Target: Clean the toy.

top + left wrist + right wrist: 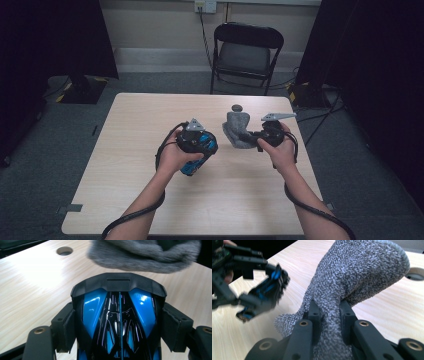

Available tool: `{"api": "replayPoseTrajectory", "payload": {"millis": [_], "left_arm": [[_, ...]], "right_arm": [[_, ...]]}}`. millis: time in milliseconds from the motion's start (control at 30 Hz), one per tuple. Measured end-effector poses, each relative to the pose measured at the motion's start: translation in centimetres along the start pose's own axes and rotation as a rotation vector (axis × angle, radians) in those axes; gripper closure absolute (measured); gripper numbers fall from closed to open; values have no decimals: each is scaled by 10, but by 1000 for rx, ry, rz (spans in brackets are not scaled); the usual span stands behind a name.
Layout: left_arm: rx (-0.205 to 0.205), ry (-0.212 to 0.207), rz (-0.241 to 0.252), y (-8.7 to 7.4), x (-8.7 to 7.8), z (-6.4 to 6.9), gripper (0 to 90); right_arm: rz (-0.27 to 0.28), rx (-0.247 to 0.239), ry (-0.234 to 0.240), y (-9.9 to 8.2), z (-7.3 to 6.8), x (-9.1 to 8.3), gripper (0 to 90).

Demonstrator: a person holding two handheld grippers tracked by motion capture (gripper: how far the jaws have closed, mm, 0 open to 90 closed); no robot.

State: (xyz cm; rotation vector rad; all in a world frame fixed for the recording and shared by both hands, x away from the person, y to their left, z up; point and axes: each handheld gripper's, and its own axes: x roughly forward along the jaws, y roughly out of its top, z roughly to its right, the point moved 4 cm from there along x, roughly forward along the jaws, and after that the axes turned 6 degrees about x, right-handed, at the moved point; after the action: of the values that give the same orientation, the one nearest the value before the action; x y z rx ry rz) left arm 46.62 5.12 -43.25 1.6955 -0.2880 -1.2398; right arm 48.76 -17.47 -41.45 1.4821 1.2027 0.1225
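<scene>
My left gripper [207,146] [120,325] is shut on a glossy blue-and-black plastic thing [191,167] [118,315], shaped like a toy car, with a pad pressed on each flank. It is held over the middle of the table [150,150]. My right gripper [257,136] [330,315] is shut on a grey knitted cloth [237,127] [352,277], sock-like, pinched near its middle. The cloth's lower end rests on the wood. The two grippers face each other, a short way apart. In the right gripper view the left gripper [259,293] is blurred at the left.
A round cable hole [236,107] [64,250] [415,275] lies in the tabletop just behind the cloth. A black folding chair [245,50] stands beyond the far edge. Cables lie on the floor at the right; dark curtains flank the room.
</scene>
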Motion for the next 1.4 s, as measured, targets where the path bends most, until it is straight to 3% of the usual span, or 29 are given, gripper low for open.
{"api": "replayPoseTrajectory", "payload": {"millis": [267, 500, 633, 900, 1400], "left_arm": [[13, -45, 0, 1, 9, 15, 255], [3, -49, -1, -1, 10, 13, 255], [12, -43, -1, 0, 8, 11, 255], [12, -42, -1, 1, 4, 9, 255], [8, -3, -25, -3, 2, -2, 255]], "right_arm": [[-19, -27, 31, 13, -18, 23, 763], [-31, -28, 69, 11, -26, 32, 763], [-62, -59, 76, 9, -31, 36, 763], [-58, -73, 101, 8, -33, 34, 763], [-65, -84, 142, -4, -35, 30, 762]]}}
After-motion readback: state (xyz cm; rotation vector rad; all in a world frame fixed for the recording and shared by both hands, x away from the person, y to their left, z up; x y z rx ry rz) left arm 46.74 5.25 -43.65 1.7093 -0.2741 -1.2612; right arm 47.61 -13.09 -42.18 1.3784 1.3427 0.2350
